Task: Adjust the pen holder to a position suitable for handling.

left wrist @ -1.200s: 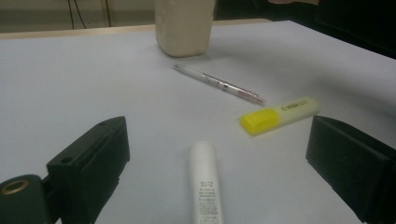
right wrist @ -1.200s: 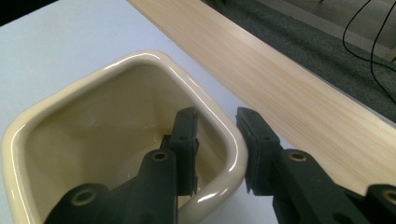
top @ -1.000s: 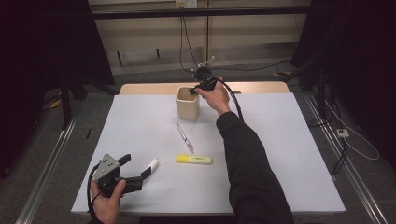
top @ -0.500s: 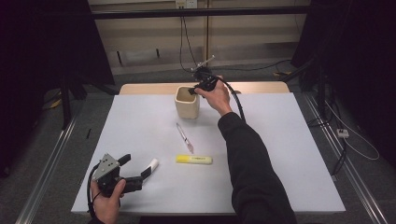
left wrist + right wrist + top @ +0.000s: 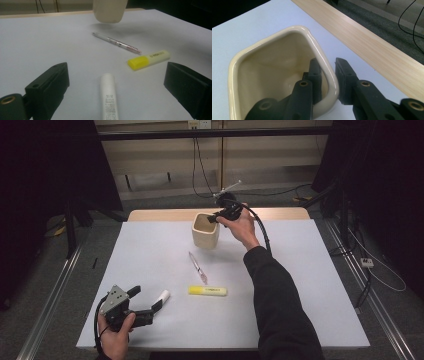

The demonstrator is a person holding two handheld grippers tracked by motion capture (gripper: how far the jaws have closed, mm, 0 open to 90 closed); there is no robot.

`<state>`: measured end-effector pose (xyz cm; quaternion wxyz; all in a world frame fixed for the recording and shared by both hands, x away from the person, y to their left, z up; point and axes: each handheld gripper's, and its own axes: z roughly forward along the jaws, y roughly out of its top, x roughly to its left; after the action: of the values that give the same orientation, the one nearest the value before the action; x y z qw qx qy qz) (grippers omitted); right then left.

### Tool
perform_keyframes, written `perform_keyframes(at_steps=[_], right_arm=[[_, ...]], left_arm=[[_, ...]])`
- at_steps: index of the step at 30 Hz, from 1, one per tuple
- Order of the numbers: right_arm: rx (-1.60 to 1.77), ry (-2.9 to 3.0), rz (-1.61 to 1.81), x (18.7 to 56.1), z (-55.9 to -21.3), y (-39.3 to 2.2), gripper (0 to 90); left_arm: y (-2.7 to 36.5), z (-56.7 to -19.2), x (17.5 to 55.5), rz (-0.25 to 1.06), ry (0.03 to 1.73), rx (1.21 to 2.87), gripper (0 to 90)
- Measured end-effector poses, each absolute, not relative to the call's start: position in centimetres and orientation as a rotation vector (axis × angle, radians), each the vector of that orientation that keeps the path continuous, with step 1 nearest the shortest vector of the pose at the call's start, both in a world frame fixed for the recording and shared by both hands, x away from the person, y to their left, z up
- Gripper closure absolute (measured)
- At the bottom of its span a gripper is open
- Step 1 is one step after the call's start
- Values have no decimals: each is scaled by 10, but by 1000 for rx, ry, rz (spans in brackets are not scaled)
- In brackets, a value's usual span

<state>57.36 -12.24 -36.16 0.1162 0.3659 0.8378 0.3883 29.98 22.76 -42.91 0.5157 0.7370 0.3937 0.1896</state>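
I kept my right gripper point(image 5: 325, 75) clamped on the wall of the cream cup point(image 5: 205, 231) at the table's point(image 5: 310, 270) far edge, lifting level so it wouldn't slip.

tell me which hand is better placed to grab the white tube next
Left. The left gripper sits open with the white tube lying between its jaws, untouched. The right gripper is across the table, shut on the cup rim.
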Motion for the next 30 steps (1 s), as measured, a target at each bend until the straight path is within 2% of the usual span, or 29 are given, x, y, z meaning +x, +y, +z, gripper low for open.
perform_keyframes(at_steps=[14,30], right_arm=[[1100,2496,1200,546,-372,-165,774],[1008,2579,1135,544,-383,-157,770]], left_arm=[[225,-429,300,468,942,1781,60],[223,-430,302,459,928,1793,60]])
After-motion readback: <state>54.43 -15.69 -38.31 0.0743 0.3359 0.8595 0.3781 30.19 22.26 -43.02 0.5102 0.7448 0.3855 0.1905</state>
